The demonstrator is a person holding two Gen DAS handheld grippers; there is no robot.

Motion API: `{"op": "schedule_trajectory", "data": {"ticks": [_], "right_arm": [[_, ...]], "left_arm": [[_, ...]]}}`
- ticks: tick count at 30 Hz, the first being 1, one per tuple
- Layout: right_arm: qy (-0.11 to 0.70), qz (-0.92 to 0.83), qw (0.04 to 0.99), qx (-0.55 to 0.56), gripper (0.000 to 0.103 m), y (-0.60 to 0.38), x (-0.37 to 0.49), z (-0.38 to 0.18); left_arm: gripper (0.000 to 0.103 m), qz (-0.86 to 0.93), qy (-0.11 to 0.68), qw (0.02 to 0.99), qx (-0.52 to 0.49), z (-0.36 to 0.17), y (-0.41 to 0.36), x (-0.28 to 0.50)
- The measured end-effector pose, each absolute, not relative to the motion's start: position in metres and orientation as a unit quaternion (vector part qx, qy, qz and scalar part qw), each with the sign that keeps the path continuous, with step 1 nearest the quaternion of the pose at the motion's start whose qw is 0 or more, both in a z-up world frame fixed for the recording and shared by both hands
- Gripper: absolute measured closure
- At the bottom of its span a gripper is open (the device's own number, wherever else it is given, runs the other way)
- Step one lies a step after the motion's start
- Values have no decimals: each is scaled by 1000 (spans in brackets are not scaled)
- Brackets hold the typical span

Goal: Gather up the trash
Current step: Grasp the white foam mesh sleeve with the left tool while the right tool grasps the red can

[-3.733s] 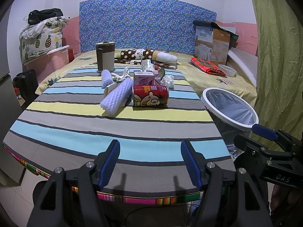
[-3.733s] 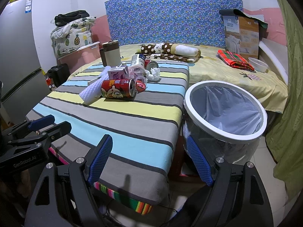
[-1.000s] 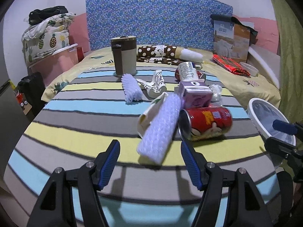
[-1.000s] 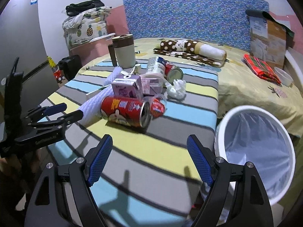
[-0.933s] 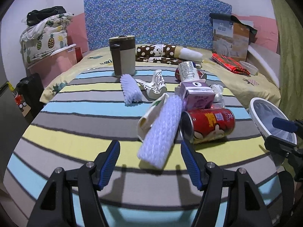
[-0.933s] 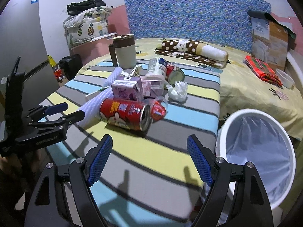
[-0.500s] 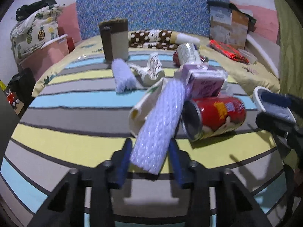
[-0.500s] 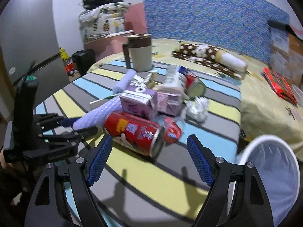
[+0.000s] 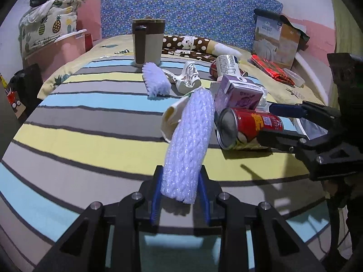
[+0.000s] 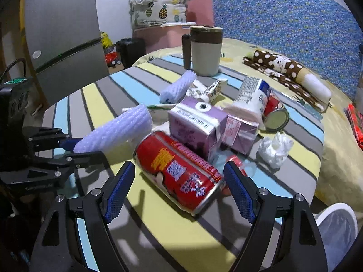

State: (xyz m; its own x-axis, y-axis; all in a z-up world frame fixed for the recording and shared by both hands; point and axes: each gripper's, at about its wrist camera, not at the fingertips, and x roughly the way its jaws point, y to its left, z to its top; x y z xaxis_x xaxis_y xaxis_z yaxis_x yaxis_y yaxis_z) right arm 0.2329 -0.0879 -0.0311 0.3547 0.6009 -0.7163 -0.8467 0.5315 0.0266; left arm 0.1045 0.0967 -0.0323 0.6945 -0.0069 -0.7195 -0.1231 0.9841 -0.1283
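Left wrist view: the left gripper sits at bottom centre, its jaws clenched on the near end of a white foam sleeve that runs up toward mid-frame. Beside the sleeve on the right lies a red can on its side, open end toward the camera, with a purple carton just behind it. A second foam piece lies further back, near a brown-and-cream mug standing upright. All rest on the striped table. At right edge the right gripper reaches in, its blue tip above the can and its black finger below.

Right wrist view: the right gripper fills the bottom, jaws released and wide, one finger on each side of the red can, not touching it. The purple carton stands just behind the can, a white bottle lying beyond. A crumpled white wad sits right of centre. At left the left gripper grips the foam sleeve. A bin with a white rim shows at lower right.
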Motion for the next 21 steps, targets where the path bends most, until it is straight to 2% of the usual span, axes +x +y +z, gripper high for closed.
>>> {"op": "schedule_trajectory", "data": {"ticks": [10, 11, 14, 21], "right_arm": [[353, 479, 785, -173, 22, -82, 231, -32], [362, 477, 783, -171, 24, -80, 236, -37], [384, 473, 775, -168, 42, -75, 240, -46], [394, 455, 786, -141, 42, -88, 221, -42]], "left_arm": [[73, 32, 388, 916, -95, -33, 99, 96], [73, 31, 388, 916, -96, -33, 99, 96], [73, 31, 388, 916, -96, -33, 99, 96], [73, 29, 388, 916, -98, -34, 97, 94]]}}
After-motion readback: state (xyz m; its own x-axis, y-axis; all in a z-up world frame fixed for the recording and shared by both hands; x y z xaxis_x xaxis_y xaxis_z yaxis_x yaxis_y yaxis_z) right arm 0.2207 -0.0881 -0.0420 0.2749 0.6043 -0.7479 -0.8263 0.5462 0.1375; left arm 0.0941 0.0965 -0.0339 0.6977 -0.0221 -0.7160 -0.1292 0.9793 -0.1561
